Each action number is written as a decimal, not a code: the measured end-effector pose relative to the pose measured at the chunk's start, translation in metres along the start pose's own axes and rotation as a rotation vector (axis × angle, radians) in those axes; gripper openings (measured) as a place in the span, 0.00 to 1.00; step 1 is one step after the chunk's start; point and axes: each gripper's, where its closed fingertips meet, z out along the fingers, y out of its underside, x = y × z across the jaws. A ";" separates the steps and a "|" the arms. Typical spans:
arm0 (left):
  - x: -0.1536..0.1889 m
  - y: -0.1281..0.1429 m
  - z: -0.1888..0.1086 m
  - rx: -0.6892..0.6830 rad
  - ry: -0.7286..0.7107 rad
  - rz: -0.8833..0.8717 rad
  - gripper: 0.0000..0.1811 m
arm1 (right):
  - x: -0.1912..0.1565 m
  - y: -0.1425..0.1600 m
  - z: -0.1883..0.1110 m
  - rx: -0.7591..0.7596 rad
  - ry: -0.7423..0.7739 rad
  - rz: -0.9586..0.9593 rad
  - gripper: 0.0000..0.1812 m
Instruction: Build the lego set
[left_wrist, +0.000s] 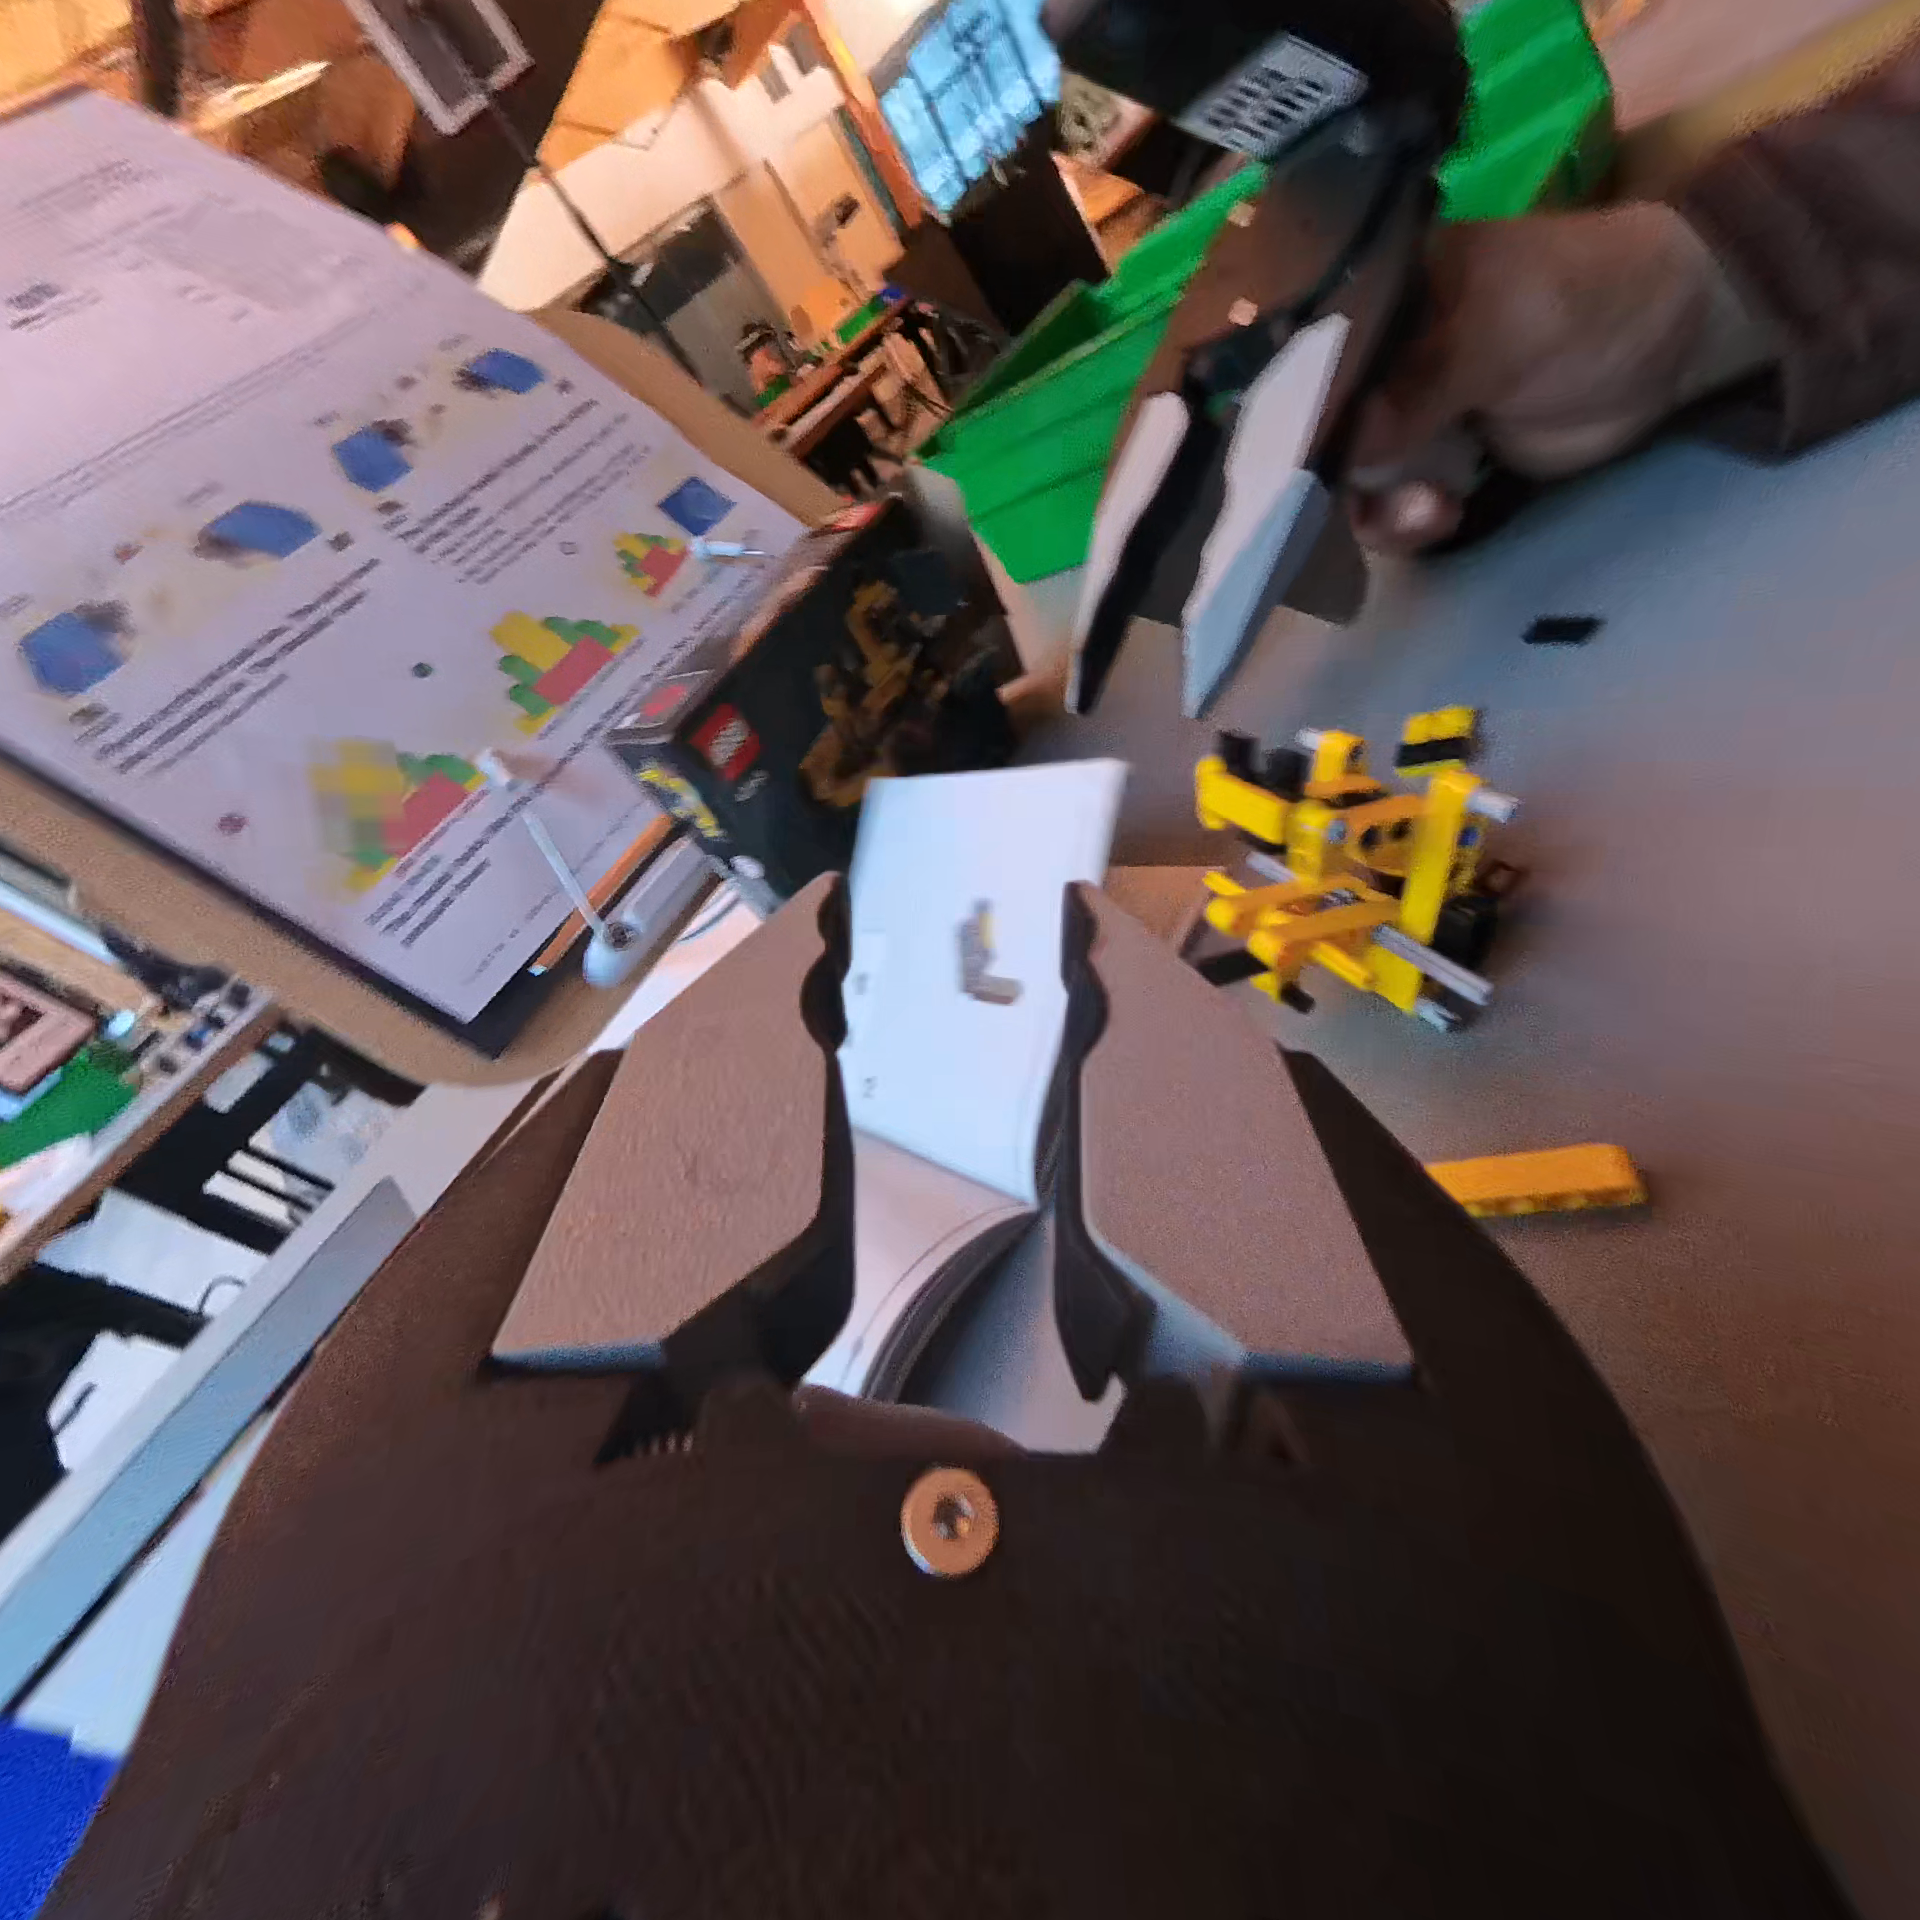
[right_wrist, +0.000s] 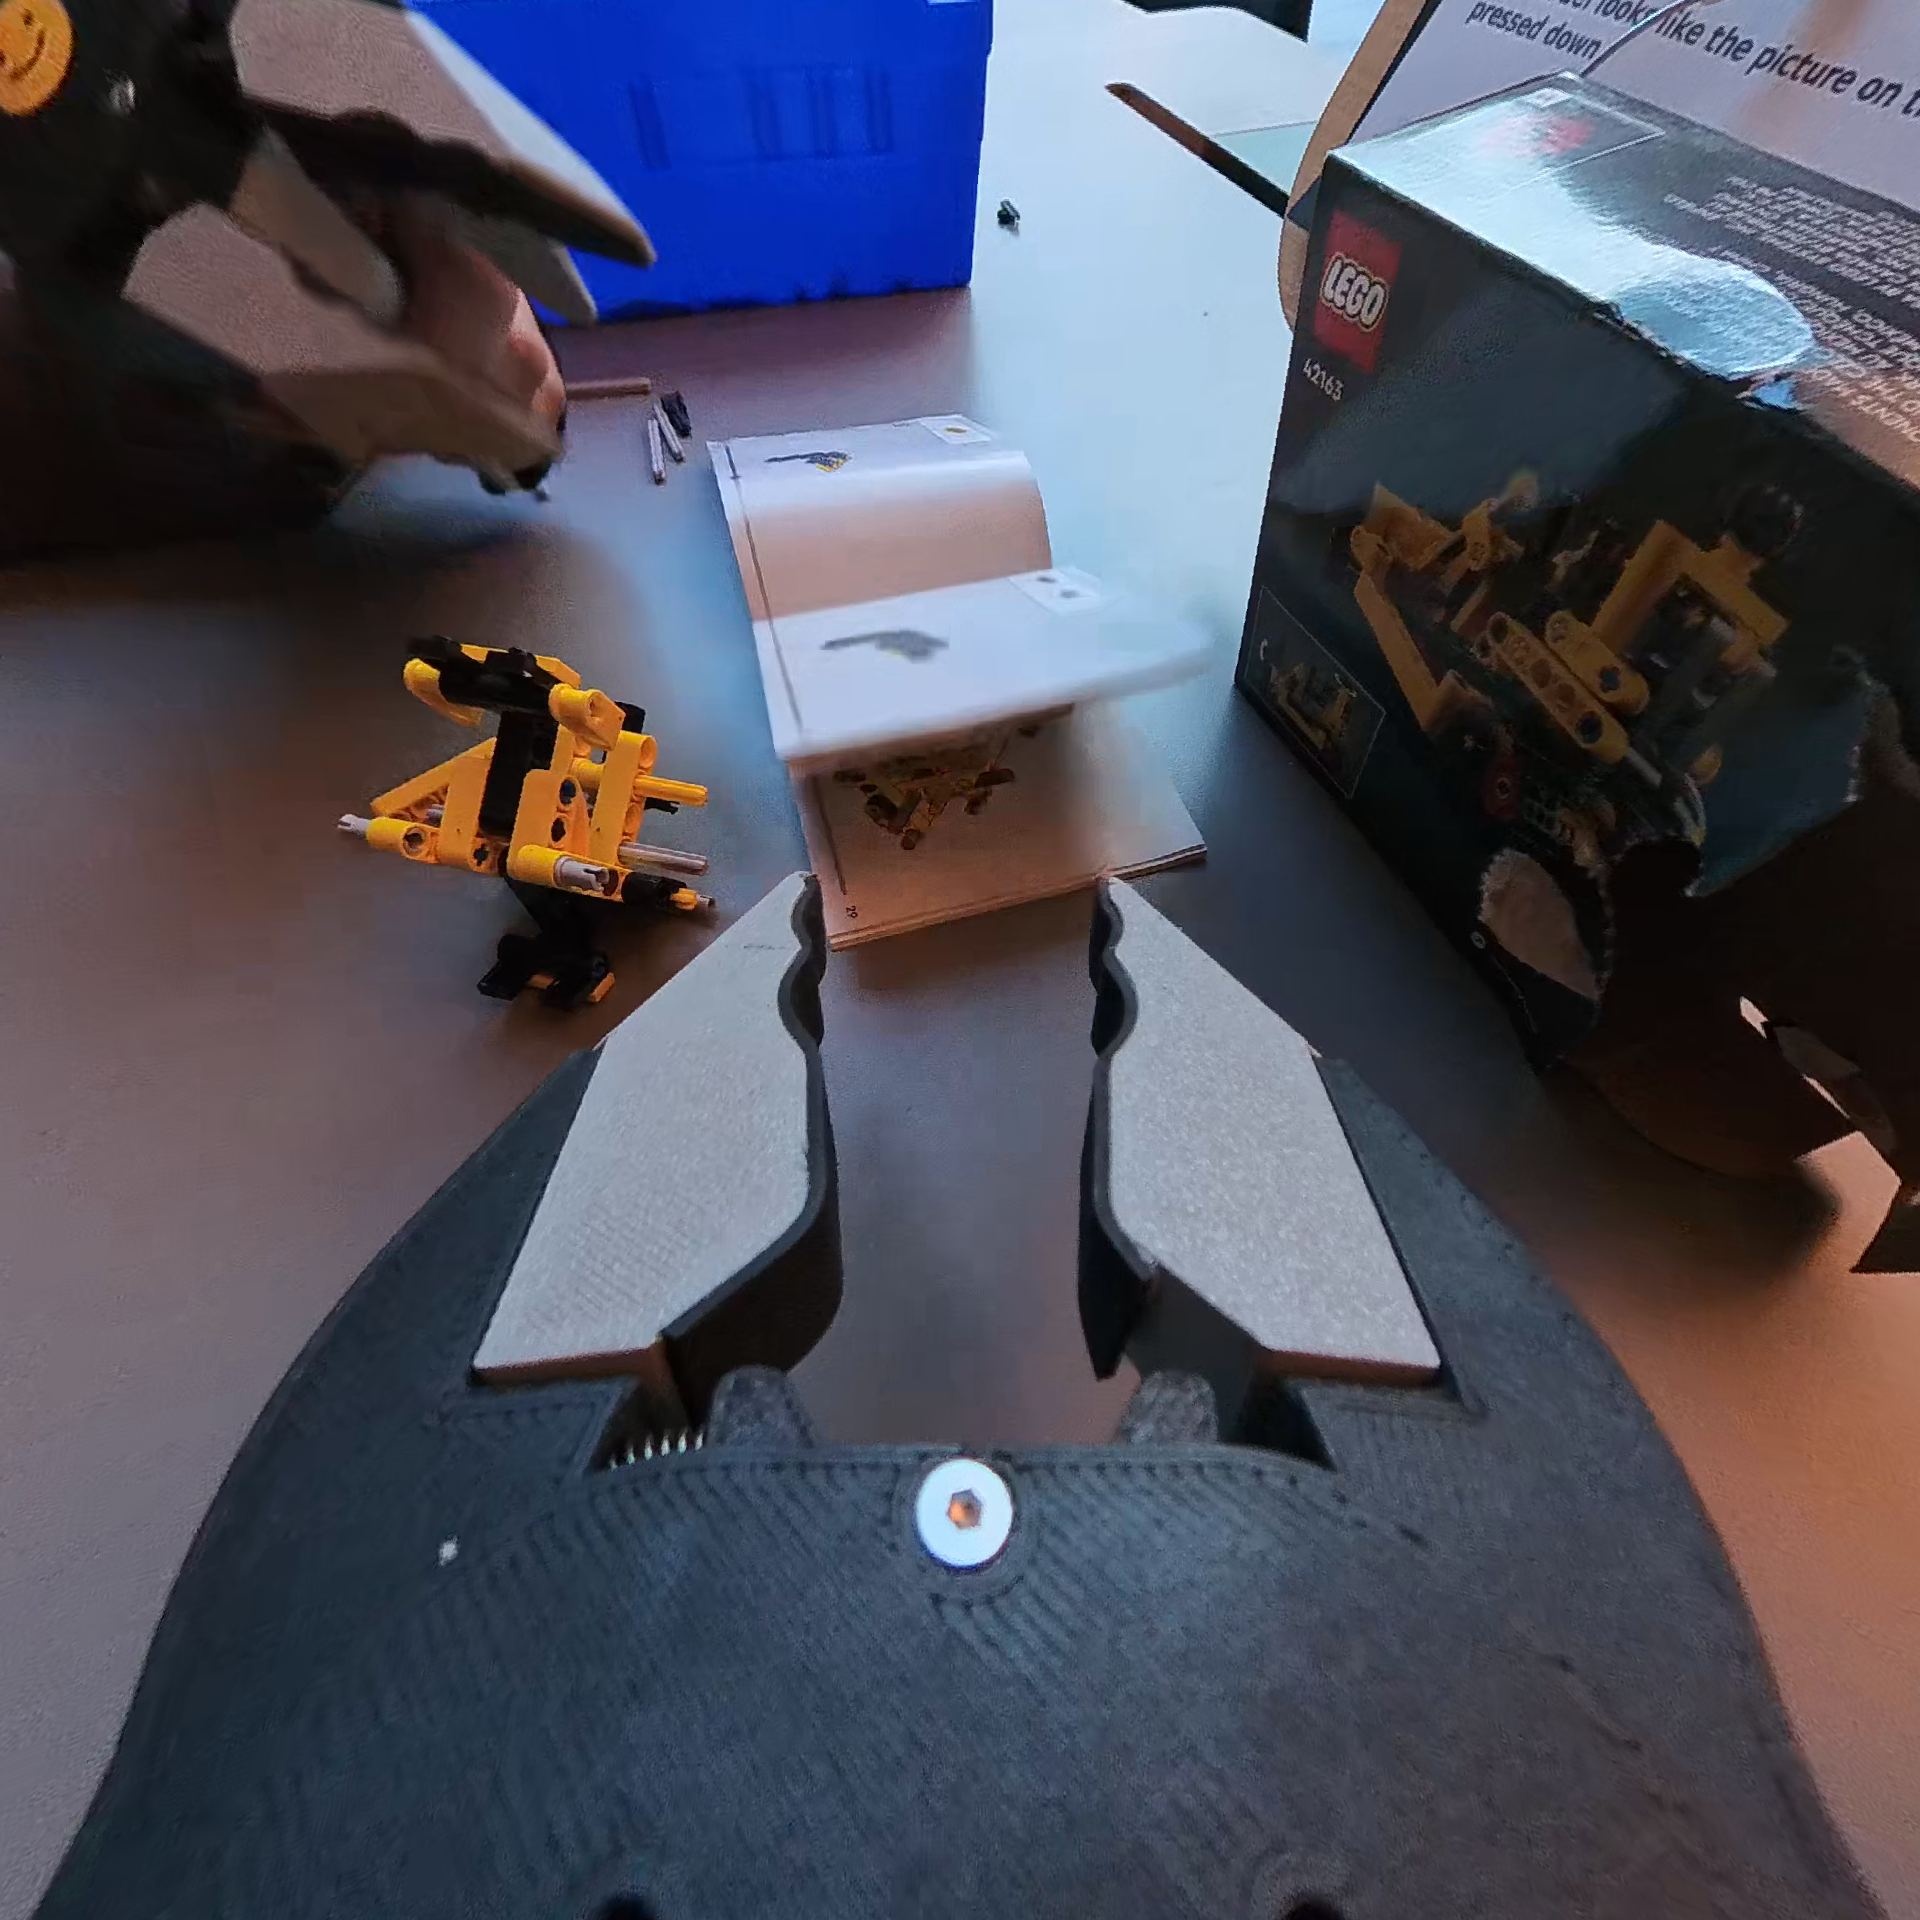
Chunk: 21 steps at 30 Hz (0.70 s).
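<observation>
The partly built yellow and black lego model (right_wrist: 530, 800) stands on the dark table, left of the open instruction booklet (right_wrist: 914, 582); one booklet page curls up in mid-air. My right gripper (right_wrist: 956, 914) is open and empty, low over the table just in front of the booklet. My left gripper (left_wrist: 956, 914) is open and empty, pointing at the booklet (left_wrist: 977, 997), with the model (left_wrist: 1351, 873) to its right. The right gripper (left_wrist: 1143, 701), held by a hand, shows above the model in the left wrist view. The blurred left gripper (right_wrist: 582, 332) shows at the upper left of the right wrist view.
The lego box (right_wrist: 1558, 623) stands right of the booklet. A blue bin (right_wrist: 769, 135) is at the back, with grey axles and black pins (right_wrist: 665, 426) in front of it. A loose yellow beam (left_wrist: 1538, 1179), a green bin (left_wrist: 1060, 416) and a tilted picture board (left_wrist: 312, 520) show in the left wrist view.
</observation>
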 end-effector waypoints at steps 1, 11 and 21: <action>-0.010 0.002 -0.004 -0.002 -0.027 -0.040 0.17 | 0.000 0.000 0.000 -0.001 -0.001 0.000 0.27; -0.003 0.073 0.010 -0.402 0.128 -0.178 0.28 | -0.006 0.012 0.009 -0.090 -0.058 0.024 0.29; 0.014 0.086 0.024 -0.488 0.275 -0.136 0.00 | -0.017 0.019 0.041 -0.213 -0.098 -0.065 0.31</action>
